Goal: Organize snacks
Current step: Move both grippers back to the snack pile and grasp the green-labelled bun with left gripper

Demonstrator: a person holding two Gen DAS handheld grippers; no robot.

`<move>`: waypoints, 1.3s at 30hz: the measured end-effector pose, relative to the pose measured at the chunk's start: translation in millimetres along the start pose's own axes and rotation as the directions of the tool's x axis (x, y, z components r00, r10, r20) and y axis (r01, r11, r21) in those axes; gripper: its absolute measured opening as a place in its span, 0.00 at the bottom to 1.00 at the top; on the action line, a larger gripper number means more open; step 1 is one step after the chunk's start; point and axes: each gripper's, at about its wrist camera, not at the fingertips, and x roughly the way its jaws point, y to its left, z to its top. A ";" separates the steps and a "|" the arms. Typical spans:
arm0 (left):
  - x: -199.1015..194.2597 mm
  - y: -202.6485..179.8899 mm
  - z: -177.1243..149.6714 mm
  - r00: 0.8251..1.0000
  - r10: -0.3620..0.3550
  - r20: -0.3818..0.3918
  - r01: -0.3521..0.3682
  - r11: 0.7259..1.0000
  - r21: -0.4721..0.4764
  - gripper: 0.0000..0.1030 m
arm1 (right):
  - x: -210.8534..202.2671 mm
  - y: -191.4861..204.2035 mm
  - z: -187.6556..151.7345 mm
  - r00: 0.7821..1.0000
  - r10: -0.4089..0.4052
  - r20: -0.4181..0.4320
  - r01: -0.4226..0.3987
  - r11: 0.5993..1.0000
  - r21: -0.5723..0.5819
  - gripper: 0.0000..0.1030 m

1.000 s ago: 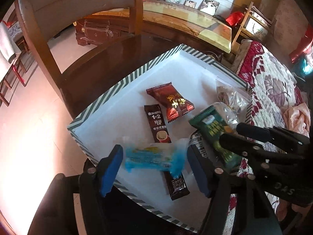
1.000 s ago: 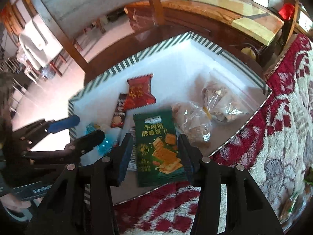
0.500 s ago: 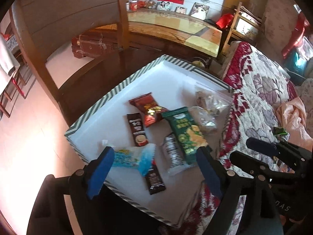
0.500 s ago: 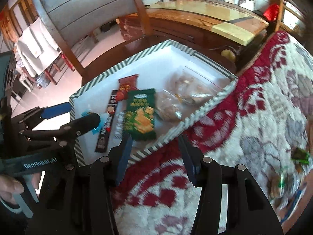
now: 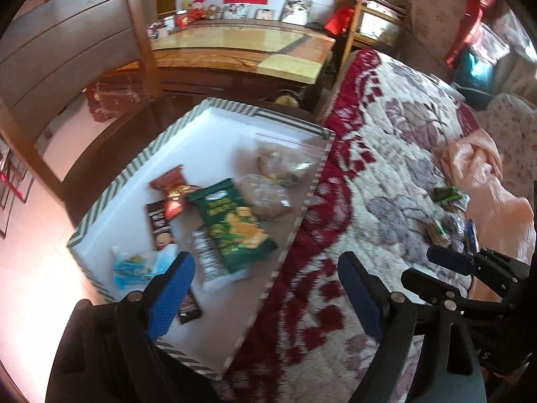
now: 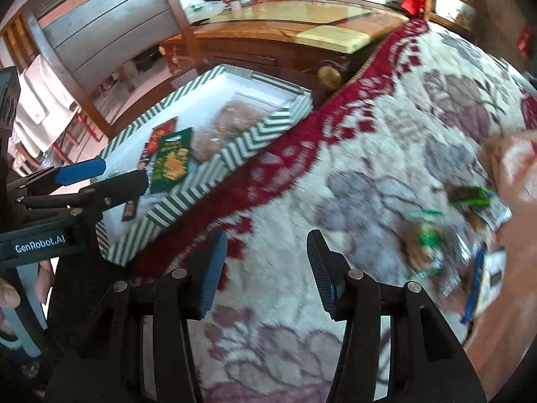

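Observation:
A white tray with a green-striped rim (image 5: 221, 109) (image 6: 235, 154) holds several snacks: a green cracker pack (image 5: 231, 225) (image 6: 171, 161), a red pack (image 5: 173, 191), a brown coffee stick (image 5: 159, 225), a blue wrapper (image 5: 134, 268), and clear bags of nuts (image 5: 268, 198). My left gripper (image 5: 265, 297) is open and empty over the tray's near right rim. My right gripper (image 6: 266, 272) is open and empty above the floral blanket. A loose pile of small snacks (image 6: 463, 235) (image 5: 449, 221) lies on the blanket to the right.
The tray sits on a dark wooden chair (image 5: 100, 154) beside the bed's red and white floral blanket (image 5: 386, 174). A pink cloth (image 5: 486, 181) lies past the snack pile. A wooden cabinet (image 5: 241, 50) stands behind.
The left gripper let the blue wrapper go into the tray and drew back to the right. The right gripper left the green pack in the tray and swung right over the blanket.

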 end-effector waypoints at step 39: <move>57.7 -162.1 11.2 0.982 -0.131 -0.140 0.158 0.966 0.204 0.86 | -47.7 -153.4 -76.5 0.992 -0.123 0.000 0.117 0.945 0.306 0.48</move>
